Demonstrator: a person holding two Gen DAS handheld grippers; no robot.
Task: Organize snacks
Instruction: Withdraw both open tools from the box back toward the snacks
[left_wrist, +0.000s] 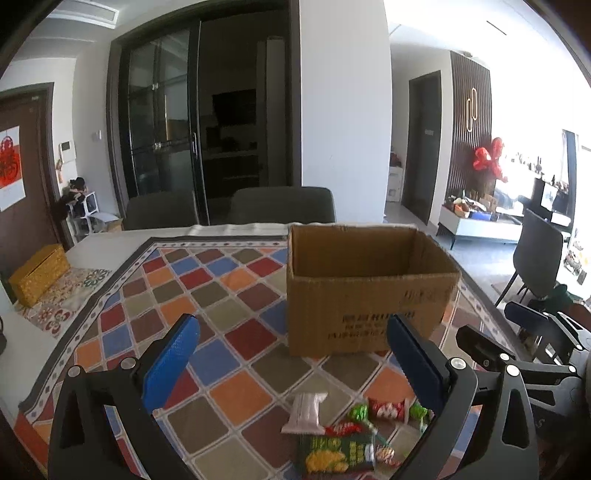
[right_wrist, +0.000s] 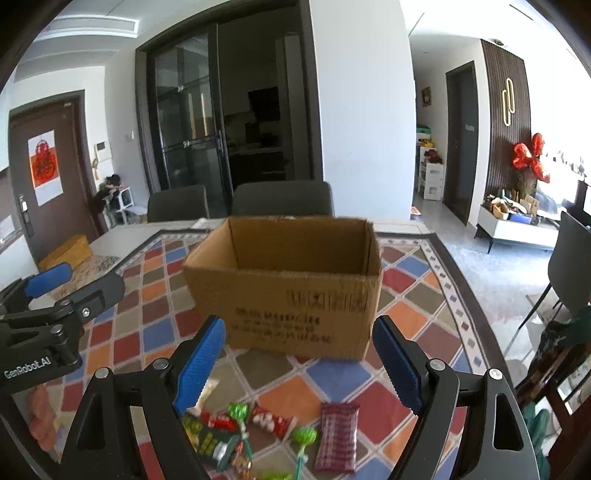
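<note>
Hovering over the patterned tablecloth (left_wrist: 229, 280), the left gripper (left_wrist: 291, 354) stands released, nothing between its blue pads. Ahead sits the cardboard box (left_wrist: 369, 295) (open-topped); snack packets (right_wrist: 266, 432) lie scattered in front of it. Rightmost, the right gripper (right_wrist: 299, 362) is opening, empty too.

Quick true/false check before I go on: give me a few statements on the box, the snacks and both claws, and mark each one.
1. The cardboard box stands open-topped on the table. True.
2. The left claw holds a snack. False: nothing is between its blue pads.
3. The snacks lie inside the box. False: they lie on the tablecloth in front of it.
4. The right claw is empty. True.
5. The maroon packet lies beside the other snacks. True.
</note>
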